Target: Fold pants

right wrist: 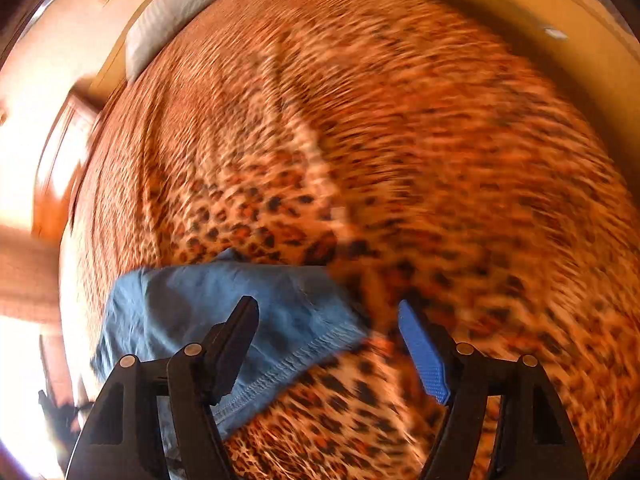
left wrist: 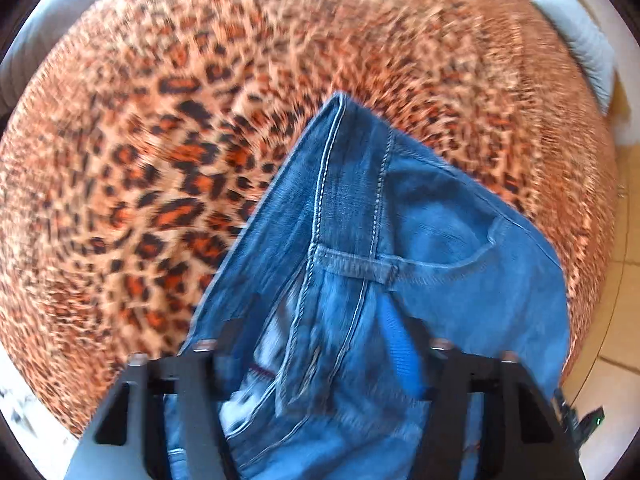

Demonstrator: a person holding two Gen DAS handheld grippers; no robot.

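Blue denim on leopard print

The jeans [left wrist: 420, 216] were stitched in pale thread; the bedspread [left wrist: 168, 152] was patterned in orange, tan and black.

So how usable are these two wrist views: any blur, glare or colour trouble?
Left wrist: the leopard blanket smears toward the fisheye rim, but the jeans stitching reads clearly. Right wrist: heavy motion streaks across the blanket, blown-out glare at the left edge, a strong orange cast; jeans soft.

Leopard-print bed cover [left wrist: 160, 168] under blue jeans [left wrist: 420, 216], pillow [right wrist: 172, 16] beyond.
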